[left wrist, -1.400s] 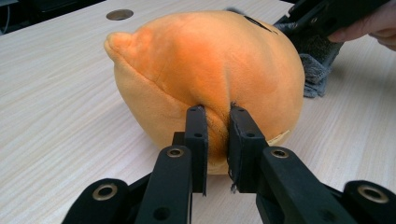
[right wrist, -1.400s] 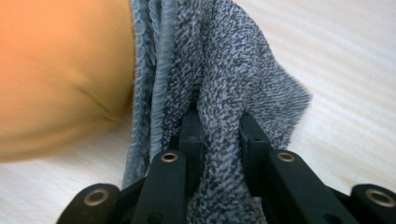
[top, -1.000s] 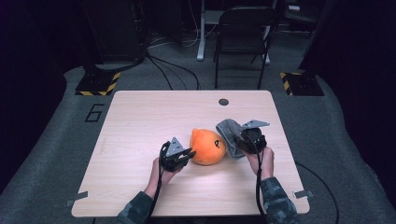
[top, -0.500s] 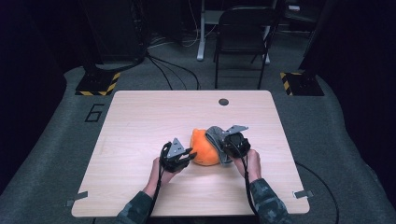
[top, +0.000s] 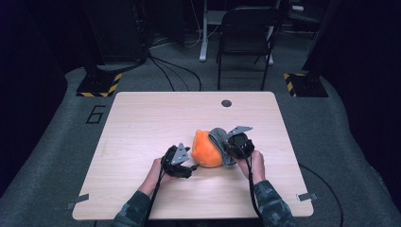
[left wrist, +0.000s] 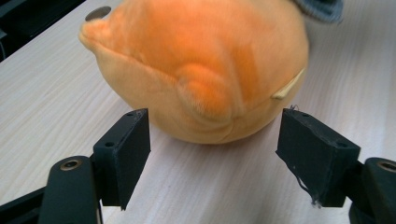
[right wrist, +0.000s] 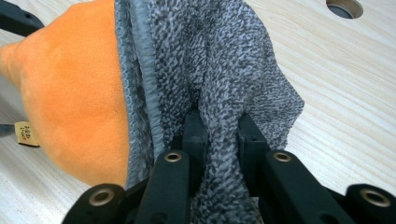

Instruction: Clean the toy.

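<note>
dark floor and a folding chair (top: pixel 246 38) frame the pale wooden desk (top: pixel 142 123) i'm working over from afar, with a round cable hole (top: pixel 226 103) up near its 12 o'clock edge. just right of the desk's centre sits the orange plush toy (top: pixel 205 150), resting on the wood, and a grey knitted cloth (top: pixel 220 142) is draped against its 3 o'clock side like a cap going on. my right hand-held gripper (top: pixel 235 147) comes in from 5 o'clock and is clamped tight on a fold of that cloth; in the right gripper view the knit (right wrist: pixel 219 93) bunches up between the two black jaws, so i judge i'm keeping hold there to pull the fabric over the plush (right wrist: pixel 74 102). my left hand-held gripper (top: pixel 185 163) lies at the toy's 8 o'clock side, and its jaws have just been opening: in the left gripper view they stand well apart on either side of the plush's lower bulge (left wrist: pixel 205 70), pads clear of the fur, nothing gripped. i read that as letting the toy go so it can settle on the desk while the right side works the cloth. a small tan tag (left wrist: pixel 287 87) sticks out at the toy's seam. next i'd likely want the left one steadying the toy again, or the cloth may just drag it.
</note>
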`<state>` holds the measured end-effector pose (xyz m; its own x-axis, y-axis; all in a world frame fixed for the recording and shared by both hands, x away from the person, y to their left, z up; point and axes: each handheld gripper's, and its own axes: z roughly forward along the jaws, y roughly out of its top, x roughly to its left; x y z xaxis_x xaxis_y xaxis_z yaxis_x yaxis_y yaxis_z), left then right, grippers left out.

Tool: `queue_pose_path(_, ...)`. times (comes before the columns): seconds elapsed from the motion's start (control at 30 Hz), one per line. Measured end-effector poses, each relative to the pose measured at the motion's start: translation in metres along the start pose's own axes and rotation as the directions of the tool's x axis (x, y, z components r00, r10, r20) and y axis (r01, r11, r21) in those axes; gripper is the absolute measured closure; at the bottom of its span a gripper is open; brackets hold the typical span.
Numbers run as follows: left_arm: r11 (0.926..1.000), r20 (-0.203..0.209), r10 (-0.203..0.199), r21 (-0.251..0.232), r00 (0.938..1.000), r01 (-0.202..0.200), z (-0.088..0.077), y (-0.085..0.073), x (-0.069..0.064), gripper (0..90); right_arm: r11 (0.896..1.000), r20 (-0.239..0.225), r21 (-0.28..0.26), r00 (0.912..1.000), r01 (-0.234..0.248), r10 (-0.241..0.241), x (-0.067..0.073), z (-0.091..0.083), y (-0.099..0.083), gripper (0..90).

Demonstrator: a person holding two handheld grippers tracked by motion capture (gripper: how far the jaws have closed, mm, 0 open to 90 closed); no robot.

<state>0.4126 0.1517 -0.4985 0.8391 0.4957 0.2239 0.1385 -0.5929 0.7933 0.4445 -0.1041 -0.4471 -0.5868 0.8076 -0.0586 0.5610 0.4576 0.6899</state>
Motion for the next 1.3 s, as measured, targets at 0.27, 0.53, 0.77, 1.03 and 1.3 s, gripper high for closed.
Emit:
queue_pose_path(0.27, 0.9995, -0.017, 0.032, -0.004, 0.9993, -0.032, 0.011, -0.004, 0.002, 26.0, 1.000, -0.009, 0.002, 1.0000, -0.004, 0.004, -0.001, 0.001, 0.000, 78.2)
queue_pose_path(0.53, 0.9974, -0.019, 0.064, -0.032, 0.9978, -0.064, 0.018, -0.004, -0.004, 41.9, 1.000, -0.010, 0.011, 0.9998, -0.014, 0.015, 0.000, 0.002, -0.001, 78.4)
queue_pose_path(0.77, 0.9947, -0.012, 0.083, -0.060, 0.9965, -0.084, 0.019, -0.008, -0.005, 68.2, 1.000, -0.006, 0.002, 1.0000, 0.002, -0.002, 0.001, 0.002, -0.002, 78.5)
queue_pose_path(1.03, 0.9949, -0.014, 0.088, -0.049, 0.9960, -0.089, 0.018, -0.009, -0.004, 75.1, 0.998, 0.055, -0.059, 0.9983, -0.016, 0.020, -0.015, -0.036, -0.009, 78.1)
queue_pose_path(1.3, 0.9947, -0.017, 0.089, -0.050, 0.9959, -0.090, 0.017, -0.011, -0.004, 77.9, 0.996, 0.179, -0.036, 0.9799, -0.083, 0.088, -0.051, -0.068, -0.062, 78.0)
